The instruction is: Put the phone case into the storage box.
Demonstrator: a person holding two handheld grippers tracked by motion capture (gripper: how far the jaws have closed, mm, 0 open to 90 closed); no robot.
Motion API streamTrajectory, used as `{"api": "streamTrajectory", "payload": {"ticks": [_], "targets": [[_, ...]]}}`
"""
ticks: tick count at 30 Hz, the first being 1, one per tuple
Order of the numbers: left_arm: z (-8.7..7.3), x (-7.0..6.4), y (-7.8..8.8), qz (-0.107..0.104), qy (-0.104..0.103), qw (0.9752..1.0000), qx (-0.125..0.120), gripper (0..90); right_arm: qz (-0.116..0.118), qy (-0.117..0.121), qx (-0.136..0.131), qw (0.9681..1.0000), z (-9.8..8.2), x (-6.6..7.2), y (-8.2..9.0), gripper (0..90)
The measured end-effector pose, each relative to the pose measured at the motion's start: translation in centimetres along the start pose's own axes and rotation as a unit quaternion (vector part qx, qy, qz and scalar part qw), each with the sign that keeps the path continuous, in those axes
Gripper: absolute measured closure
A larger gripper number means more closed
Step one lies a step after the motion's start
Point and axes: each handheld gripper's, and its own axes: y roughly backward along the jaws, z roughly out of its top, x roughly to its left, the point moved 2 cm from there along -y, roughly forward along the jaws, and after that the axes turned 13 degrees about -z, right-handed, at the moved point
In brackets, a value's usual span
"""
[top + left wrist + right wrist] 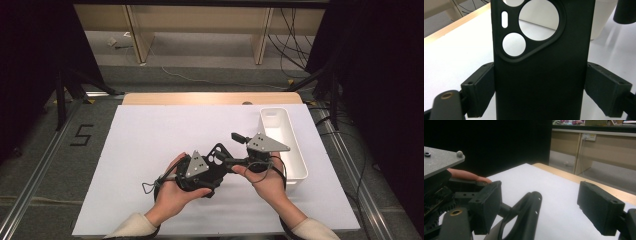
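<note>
Item: phone case (541, 75), black, matte, with a raised camera island pierced by round cutouts and a slim slot.
Location: held above the white mat (150, 140) near its front edge, about the middle of the table (210, 98), between the two hands; a white bin (295, 150) stands at the right edge.
Left gripper (212, 167): closed across the case's width; in the left gripper view both pads press on the long side edges below the camera island.
Right gripper (235, 161): jaws spread wide, the case's camera end between them; the right gripper view shows the left pad close to or against the case and the right pad well clear. Not a grip.
Handling, judged: light, thin-walled, probably flexible rubber or soft plastic; it will likely bow if squeezed hard across the width. The matte skin should give fair friction. Not fragile.
Where to take hold, judged: the long side edges, or the solid lower back; avoid the cutout area, where the material is thinnest.
Long axis: runs away from the left gripper toward the right one, roughly left to right across the mat.
Pointing: camera end toward the right gripper; the opposite end sits back in the left gripper.
</note>
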Motion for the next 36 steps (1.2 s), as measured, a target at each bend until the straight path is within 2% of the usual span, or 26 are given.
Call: {"api": "streamTrajectory", "payload": {"ticks": [10, 18, 26, 36], "targets": [[0.19, -0.31, -0.22, 0.0, -0.003, 1.0, -0.003, 14.5, 0.0, -0.001, 0.012, 0.9999, -0.19, 0.28, -0.66, 27.4], [0.28, -0.42, -0.27, 0.0, -0.01, 0.9999, -0.005, 14.6, 0.001, -0.002, 0.024, 0.9997, -0.39, 0.49, -0.88, 38.2], [0.35, -0.37, -0.14, 0.002, -0.007, 0.9999, -0.009, 14.5, 0.002, -0.004, 0.034, 0.9994, -0.62, 0.49, -0.94, 47.5], [0.33, -0.45, -0.21, 0.001, -0.007, 0.9999, -0.009, 14.5, 0.013, -0.019, 0.045, 0.9987, -0.72, 0.5, -0.95, 59.2]]}}
